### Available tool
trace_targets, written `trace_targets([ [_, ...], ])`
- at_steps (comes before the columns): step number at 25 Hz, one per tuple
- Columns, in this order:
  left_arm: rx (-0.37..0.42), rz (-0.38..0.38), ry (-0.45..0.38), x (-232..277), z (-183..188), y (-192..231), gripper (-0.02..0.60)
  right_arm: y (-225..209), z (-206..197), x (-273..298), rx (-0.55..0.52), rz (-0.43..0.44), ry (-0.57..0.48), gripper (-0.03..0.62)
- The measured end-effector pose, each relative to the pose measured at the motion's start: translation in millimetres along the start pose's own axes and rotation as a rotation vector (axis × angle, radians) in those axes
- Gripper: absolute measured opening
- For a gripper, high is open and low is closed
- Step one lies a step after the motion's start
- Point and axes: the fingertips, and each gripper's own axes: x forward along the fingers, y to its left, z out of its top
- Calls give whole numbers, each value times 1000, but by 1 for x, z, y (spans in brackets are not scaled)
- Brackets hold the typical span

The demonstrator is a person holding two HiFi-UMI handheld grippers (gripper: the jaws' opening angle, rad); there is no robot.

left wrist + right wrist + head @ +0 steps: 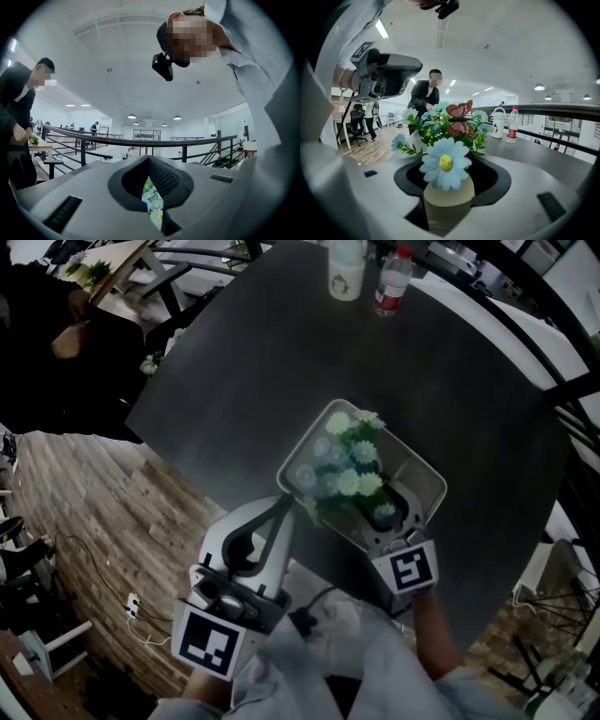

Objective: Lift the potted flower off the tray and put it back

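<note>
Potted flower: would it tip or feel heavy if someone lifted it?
Probably light: the flowers look artificial. Likely top-heavy, since the bunch spreads wider than the small cream pot, so it may tip. The pot looks smooth, perhaps slippery.

Your dark bench (281, 362) carries the white tray (427, 472) just beneath your right gripper (392, 512); well beyond that gripper, a white mug (346, 273) and a red-labelled bottle (392, 282) stand side by side

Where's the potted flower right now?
In the head view, the potted flower stands in the white tray on the dark table, centre-right, between the jaws of the right gripper.
</note>
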Motion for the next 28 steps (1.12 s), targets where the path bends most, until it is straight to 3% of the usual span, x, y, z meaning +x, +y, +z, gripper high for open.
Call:
trace_targets([
  [8, 2, 40, 25, -2, -9, 3, 2, -2, 4, 17, -41, 35, -25, 218],
  [12, -1, 56, 36, -3, -12, 5, 2, 1, 6, 20, -50, 53, -42, 158],
  [17, -4, 66, 44, -3, -16, 7, 2, -9, 8, 22, -16, 27, -71, 75],
  [28, -5, 72, 46, -5, -19, 10, 2, -15, 16, 22, -3, -23, -138, 46],
])
